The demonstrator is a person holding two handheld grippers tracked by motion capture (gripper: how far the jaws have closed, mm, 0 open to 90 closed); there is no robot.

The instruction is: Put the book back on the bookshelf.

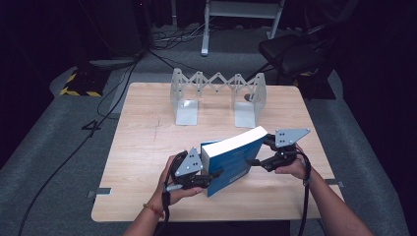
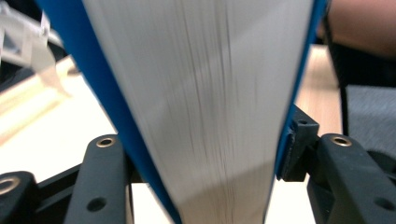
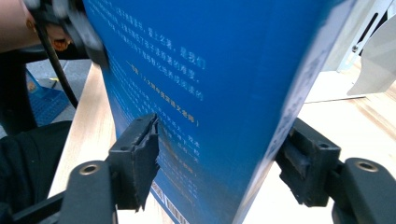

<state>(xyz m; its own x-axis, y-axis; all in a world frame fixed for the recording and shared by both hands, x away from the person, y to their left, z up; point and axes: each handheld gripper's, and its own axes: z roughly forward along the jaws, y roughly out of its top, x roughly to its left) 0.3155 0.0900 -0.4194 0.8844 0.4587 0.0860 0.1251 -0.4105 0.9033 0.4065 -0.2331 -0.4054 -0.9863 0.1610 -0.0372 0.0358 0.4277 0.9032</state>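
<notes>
One item in hand: a thick blue book (image 1: 231,160), carried between two hand-held grippers over the wooden table (image 1: 147,142).

High view
- Book, position: near-centre of the table, held at a tilt, page block facing up.
- Book, long axis: runs from near-left to far-right, with the far-right end higher.
- Left gripper (image 1: 214,179): at the book's near-left end, jaws on either side of it.
- Right gripper (image 1: 260,151): at the far-right end, jaws straddling the book.
- Folding rack (image 1: 216,81): stands empty at the far edge, well apart from the book and straight beyond it.
- Nearer hand: the right gripper lies closer to the rack, so by my judgement it leads any move there.

Left gripper view
- Book (image 2: 201,116): page edge fills the gap and rises away from the jaws.
- Left gripper (image 2: 201,156): clamped across the book's thickness. The right pad presses the blue cover, and the left jaw sits tight against the other cover.

Right gripper view
- Book (image 3: 201,93): printed back cover faces the camera and slants up between the jaws.
- Right gripper (image 3: 219,154): gripping the book, with the toothed left pad on the cover and the right pad against the far edge.
- Rack plate (image 3: 373,65): beyond the book, at upper right.
</notes>
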